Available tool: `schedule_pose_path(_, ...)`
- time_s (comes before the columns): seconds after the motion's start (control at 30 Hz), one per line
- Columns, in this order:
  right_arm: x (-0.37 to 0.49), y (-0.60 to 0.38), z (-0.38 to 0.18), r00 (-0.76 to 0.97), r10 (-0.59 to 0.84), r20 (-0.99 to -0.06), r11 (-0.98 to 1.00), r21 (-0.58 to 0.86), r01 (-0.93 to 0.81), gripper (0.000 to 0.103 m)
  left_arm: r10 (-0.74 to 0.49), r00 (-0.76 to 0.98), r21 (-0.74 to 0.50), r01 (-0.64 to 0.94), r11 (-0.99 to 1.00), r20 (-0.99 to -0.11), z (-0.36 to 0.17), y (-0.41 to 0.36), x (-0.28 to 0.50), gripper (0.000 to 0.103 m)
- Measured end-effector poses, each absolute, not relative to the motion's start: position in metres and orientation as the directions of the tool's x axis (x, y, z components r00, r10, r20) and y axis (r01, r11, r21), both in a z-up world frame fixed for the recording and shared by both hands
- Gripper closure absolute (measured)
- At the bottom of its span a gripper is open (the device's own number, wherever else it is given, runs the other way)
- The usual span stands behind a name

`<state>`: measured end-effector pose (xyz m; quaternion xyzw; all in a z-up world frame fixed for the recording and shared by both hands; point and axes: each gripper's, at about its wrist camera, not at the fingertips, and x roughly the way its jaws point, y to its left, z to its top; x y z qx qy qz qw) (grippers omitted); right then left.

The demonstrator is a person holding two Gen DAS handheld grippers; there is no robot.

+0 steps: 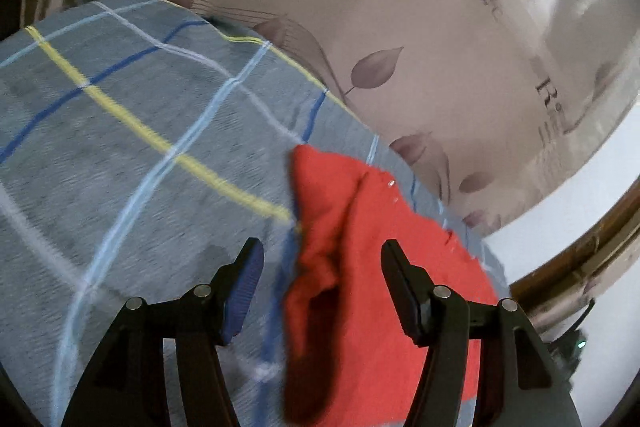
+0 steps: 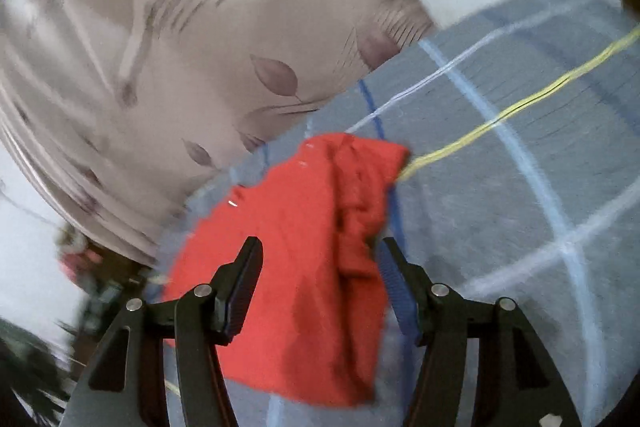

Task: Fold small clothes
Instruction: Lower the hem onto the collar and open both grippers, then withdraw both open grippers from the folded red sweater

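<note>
1. Left wrist view: left gripper [image 1: 322,263] released, fingers [image 1: 246,291] spread, nothing between the pads.
2. Right gripper [image 2: 320,261] released too, empty.
3. Just ahead, red garment [image 1: 360,247] lies bunched on the plaid bed [image 1: 120,147], long axis running away from both grippers.
4. Either hand looks equally near.
5. Beyond, a leaf-print headboard [image 1: 400,27].

Motion blur smears the checked bedspread [image 1: 120,155] and the leaf-print curtain [image 2: 168,75]. The red garment [image 1: 360,267] runs off the left-wrist picture's lower edge, its lower part hidden behind the left claw [image 1: 322,255]. Dark clutter [image 2: 92,279] at the right-wrist picture's left edge is too blurred to identify.
</note>
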<state>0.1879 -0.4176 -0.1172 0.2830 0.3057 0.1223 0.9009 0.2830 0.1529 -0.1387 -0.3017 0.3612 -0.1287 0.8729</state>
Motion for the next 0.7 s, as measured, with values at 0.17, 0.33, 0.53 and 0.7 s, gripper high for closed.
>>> schedule_pose_path(0.17, 0.172, -0.396, -0.116, 0.803, 0.195, -0.563, 0.939, 0.343, 0.013, 0.045, -0.447, 0.682, -0.574, 0.049, 0.817, -0.579, -0.147, 0.150, 0.263, 0.041)
schedule_pose_path(0.33, 0.170, -0.396, -0.124, 0.801, 0.187, -0.569, 0.940, 0.340, 0.022, 0.045, -0.491, 0.674, -0.575, 0.118, 0.809, -0.552, -0.149, 0.139, 0.256, 0.041)
schedule_pose_path(0.53, 0.161, -0.415, -0.126, 0.828, 0.197, -0.525, 0.899, 0.433, 0.060, 0.041, -0.535, 0.662, -0.608, 0.148, 0.780, -0.525, -0.155, 0.135, 0.257, 0.041)
schedule_pose_path(0.7, 0.158, -0.411, -0.122, 0.841, 0.159, -0.518, 0.909, 0.409, 0.080, 0.031, -0.489, 0.673, -0.572, 0.118, 0.812, -0.555, -0.154, 0.132, 0.256, 0.040)
